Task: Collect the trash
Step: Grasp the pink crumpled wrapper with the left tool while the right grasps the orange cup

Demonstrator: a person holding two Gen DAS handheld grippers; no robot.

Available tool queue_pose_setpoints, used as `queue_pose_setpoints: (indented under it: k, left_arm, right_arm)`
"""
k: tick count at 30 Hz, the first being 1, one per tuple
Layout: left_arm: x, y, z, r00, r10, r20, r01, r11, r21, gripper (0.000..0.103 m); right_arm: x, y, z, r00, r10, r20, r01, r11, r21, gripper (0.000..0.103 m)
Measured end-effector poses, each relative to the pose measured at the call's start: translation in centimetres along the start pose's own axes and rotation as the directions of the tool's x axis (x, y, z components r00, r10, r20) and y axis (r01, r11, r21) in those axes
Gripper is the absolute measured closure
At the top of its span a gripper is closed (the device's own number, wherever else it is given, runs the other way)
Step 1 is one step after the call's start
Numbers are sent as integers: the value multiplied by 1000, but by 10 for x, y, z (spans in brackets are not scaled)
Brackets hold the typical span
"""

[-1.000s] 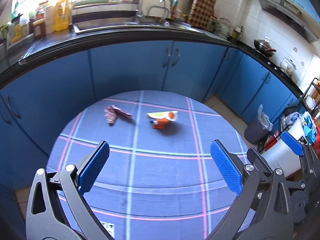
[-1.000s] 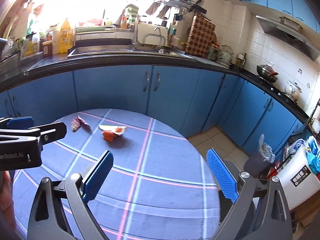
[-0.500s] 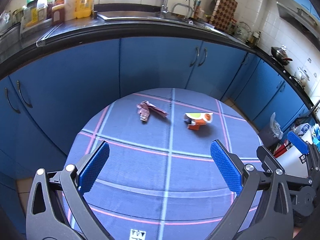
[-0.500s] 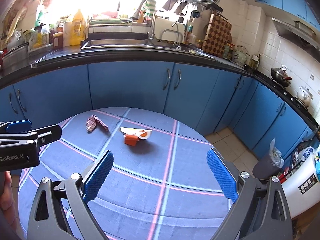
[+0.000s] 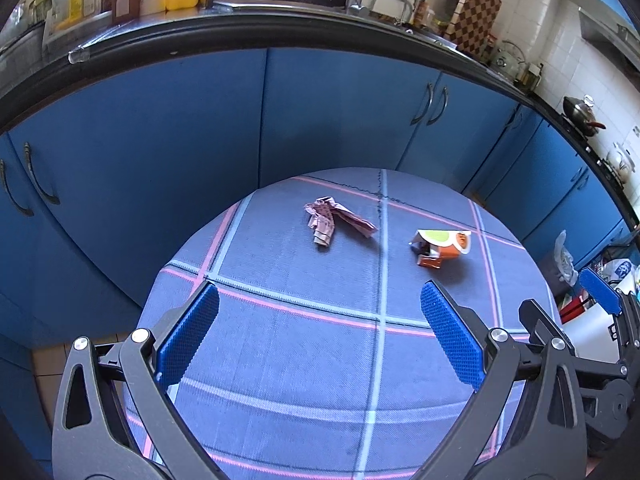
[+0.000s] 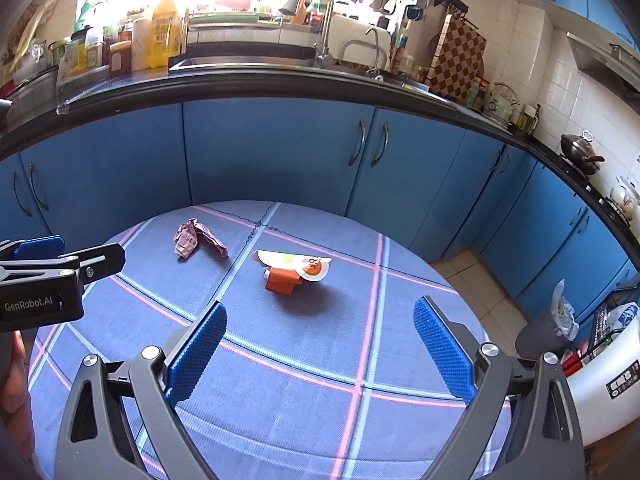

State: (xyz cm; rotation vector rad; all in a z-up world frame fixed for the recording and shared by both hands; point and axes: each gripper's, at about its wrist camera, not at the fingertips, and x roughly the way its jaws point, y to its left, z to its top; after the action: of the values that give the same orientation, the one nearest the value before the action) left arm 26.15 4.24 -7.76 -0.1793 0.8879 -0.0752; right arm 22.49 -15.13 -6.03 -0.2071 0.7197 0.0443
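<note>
Two pieces of trash lie on the round table with the blue plaid cloth (image 5: 304, 360). A crumpled pink wrapper (image 5: 334, 222) sits toward the far side, left of an orange and white crushed carton (image 5: 440, 246). In the right wrist view the wrapper (image 6: 196, 238) is far left and the carton (image 6: 294, 270) is near the middle. My left gripper (image 5: 318, 334) hovers open above the near half of the table, short of the wrapper. My right gripper (image 6: 320, 344) is open too, just short of the carton. Each gripper holds nothing.
Blue cabinets (image 6: 272, 152) under a dark counter curve behind the table. A small grey bin with a bag (image 6: 546, 328) stands on the floor to the right, beside a white container (image 6: 604, 372). The left gripper's body (image 6: 48, 284) juts in from the left in the right wrist view.
Both grippers have moved forward and turned left over the table. The wrapper and carton now sit nearer and more central in both views. Neither piece of trash has moved on the cloth.
</note>
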Motion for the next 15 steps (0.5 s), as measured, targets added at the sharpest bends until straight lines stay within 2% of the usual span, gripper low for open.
queue_pose_setpoints:
  k: [15]
  left_arm:
    - [62, -16, 24, 999, 36, -31, -33, 995, 90, 4]
  right_arm:
    - [74, -11, 10, 997, 23, -77, -21, 1000, 20, 11]
